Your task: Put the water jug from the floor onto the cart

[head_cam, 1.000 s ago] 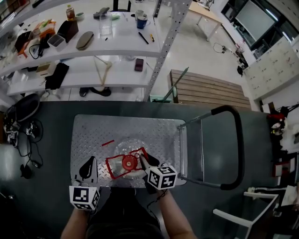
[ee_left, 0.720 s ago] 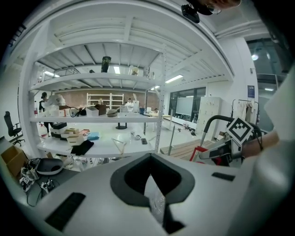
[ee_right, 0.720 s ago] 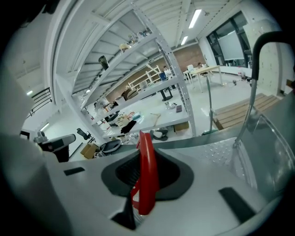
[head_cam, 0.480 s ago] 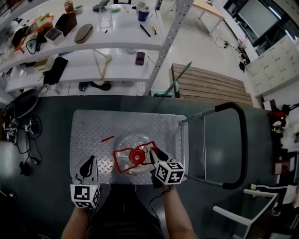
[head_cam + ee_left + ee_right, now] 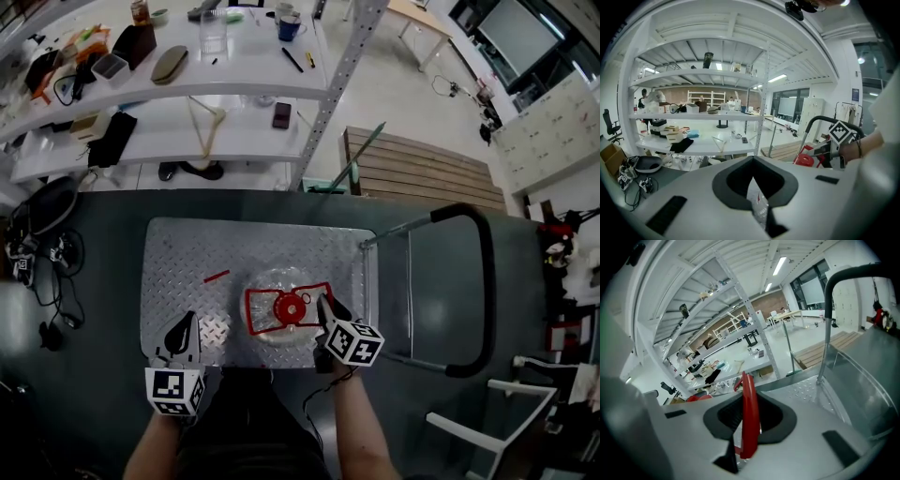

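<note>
The clear water jug (image 5: 273, 323) with a red cap and a red carry handle (image 5: 286, 306) is over the right half of the cart's diamond-plate deck (image 5: 187, 253). My right gripper (image 5: 325, 307) is shut on that red handle (image 5: 749, 413), which stands upright between its jaws in the right gripper view (image 5: 747, 430). My left gripper (image 5: 185, 328) is over the deck's front left corner, shut and holding nothing. In the left gripper view (image 5: 757, 197) only a sliver of deck shows between the jaws, and the jug's red top (image 5: 805, 160) lies off to the right.
The cart's black push bar (image 5: 478, 281) rises at the right end of the deck. A small red strip (image 5: 217, 277) lies on the deck. Beyond the cart stand white shelves (image 5: 187, 89) full of objects and a wooden pallet (image 5: 422, 178). Cables (image 5: 37, 272) lie on the floor at left.
My right gripper has carried the jug to the right across the deck, toward the push bar. The left gripper has stayed at the front left corner.
</note>
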### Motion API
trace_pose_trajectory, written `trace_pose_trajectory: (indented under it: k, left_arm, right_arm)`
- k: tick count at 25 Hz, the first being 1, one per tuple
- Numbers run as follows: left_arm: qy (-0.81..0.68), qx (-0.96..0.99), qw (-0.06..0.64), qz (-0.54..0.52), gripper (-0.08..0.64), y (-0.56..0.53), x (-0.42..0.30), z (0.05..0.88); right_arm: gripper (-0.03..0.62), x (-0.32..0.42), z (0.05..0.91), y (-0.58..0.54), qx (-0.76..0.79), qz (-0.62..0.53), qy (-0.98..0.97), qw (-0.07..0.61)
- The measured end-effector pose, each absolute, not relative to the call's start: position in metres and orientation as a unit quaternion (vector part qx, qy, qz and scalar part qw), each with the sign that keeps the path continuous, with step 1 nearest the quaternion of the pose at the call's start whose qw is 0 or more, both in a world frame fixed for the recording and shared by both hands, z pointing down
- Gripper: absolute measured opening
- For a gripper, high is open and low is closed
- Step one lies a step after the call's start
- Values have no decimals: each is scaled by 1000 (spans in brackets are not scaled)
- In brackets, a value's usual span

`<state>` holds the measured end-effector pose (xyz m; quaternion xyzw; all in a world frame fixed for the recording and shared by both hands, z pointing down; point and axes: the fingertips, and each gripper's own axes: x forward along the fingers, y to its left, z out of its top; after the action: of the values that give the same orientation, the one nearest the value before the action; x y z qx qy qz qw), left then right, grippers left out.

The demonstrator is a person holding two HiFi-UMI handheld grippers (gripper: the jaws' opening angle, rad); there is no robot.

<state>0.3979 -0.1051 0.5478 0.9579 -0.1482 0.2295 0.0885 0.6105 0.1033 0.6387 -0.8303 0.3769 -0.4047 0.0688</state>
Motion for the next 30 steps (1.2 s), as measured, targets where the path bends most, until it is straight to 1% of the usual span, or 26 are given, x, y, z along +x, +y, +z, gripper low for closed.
trace_pose_trajectory:
  k: [4,7,8,14,19,21,22,25,26,30]
  left_arm:
    - [-141,960,92,224,5,-97,393,543]
    - [-138,962,92,215,5,-91,392,532]
    - [-137,963,91,212,5,-89,392,528]
    - [-138,968,89,187,5,-81,389,498]
    - [-147,971,83,171,5,-66,387,471]
    - [-151,972,80,159,5,-56,386,459]
    - [-154,973,78,152,5,-52,385,452]
    - [-165,975,77,125,5,-41,382,431]
    - [-167,976,77,118,5,-38,380,425]
    - [-165,979,79,93,5,-27,378,405]
  right_arm:
    - [54,606,641,105,-832,-404,374,64]
    - [112,602,635,109,-836,-395,378,51]
    - [117,602,631,112,-840,-390,375,47]
    - [118,597,597,137,-860,-365,354,52]
    - [118,594,532,143,-879,-298,370,50]
    - [115,592,505,143,-881,-267,384,64]
    - [101,591,493,141,-882,-251,392,74]
    - [13,587,461,135,-886,-206,406,89]
    - [-6,585,451,132,-885,-194,412,93]
    - [-9,569,419,118,-870,-165,451,110]
